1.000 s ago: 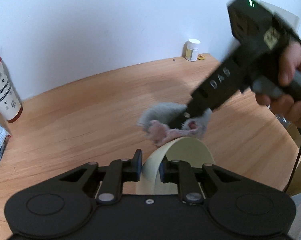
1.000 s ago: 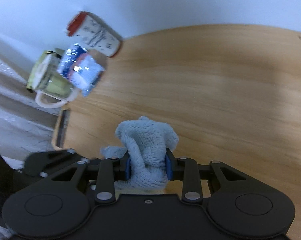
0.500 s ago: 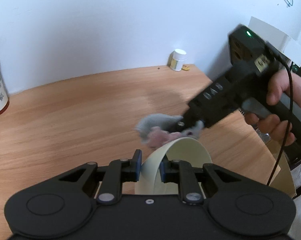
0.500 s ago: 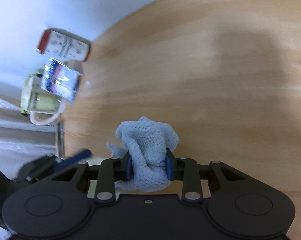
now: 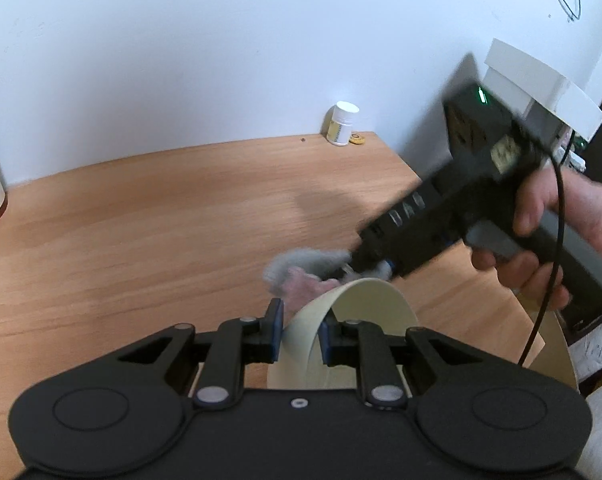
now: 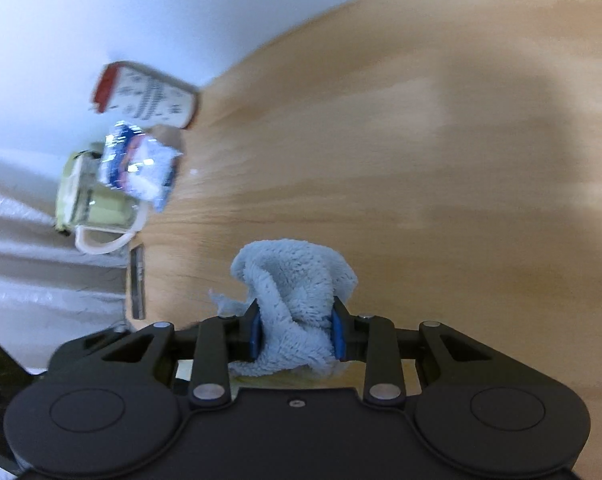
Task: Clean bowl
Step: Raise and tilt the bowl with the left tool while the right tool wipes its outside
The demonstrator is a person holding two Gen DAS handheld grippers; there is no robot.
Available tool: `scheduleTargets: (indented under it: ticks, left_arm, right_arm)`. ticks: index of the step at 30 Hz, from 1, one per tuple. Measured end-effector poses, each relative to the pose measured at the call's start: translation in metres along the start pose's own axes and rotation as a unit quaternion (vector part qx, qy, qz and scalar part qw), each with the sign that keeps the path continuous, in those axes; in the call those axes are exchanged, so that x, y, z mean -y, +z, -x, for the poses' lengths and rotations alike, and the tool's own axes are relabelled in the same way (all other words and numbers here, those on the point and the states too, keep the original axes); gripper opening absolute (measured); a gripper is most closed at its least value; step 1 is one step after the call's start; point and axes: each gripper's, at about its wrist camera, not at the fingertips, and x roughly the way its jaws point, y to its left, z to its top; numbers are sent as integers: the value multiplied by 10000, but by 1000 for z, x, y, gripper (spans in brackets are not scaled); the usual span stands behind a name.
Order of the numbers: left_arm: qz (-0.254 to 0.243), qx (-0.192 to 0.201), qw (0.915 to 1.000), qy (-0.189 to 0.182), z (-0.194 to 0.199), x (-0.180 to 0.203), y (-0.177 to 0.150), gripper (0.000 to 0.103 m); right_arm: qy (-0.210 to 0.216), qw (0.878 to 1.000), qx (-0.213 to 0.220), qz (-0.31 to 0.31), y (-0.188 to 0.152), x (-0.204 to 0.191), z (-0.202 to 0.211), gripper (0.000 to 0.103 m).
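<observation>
Two grips matter: my left gripper (image 5: 299, 334) pinches the cream bowl's (image 5: 365, 312) rim, my right gripper (image 6: 297, 334) clamps the blue terry cloth (image 6: 295, 288). Scrubbing hard (blurred here) could lever the rim free.

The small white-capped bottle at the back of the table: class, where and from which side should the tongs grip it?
Grip the small bottle across its round body below the cap, coming level from the front: it stands upright close to the wall, so the back is blocked.
</observation>
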Motion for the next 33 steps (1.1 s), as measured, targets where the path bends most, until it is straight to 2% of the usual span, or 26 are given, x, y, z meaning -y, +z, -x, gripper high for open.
scheduleTargets:
  ticks: [6,12,19,23,29,33]
  left_arm:
    - [231,72,9997,32,2,-13,5,17]
    - [325,136,9994,-32,4,-20,10,17]
    - [305,75,9995,-40,7,-21,4,17]
    - [310,39,9995,-46,10,-21,-1,17]
    - [354,-22,9993,-66,13,-24,-7,17]
    - [631,-59,9979,-111,10,-35,-11,17]
  right_arm:
    - [-42,9983,-240,-531,-26,39,-5,36]
    - [228,9979,171,-590,-23,31,13,36]
    - [849,9944,485,-412,-6,3,33,36]
    - [768,9957,430,-278,-5,-6,29,36]
    - [564,9955,274,-706,-16,18,20,36]
    - [363,9943,111,-1000,-32,37,14,36]
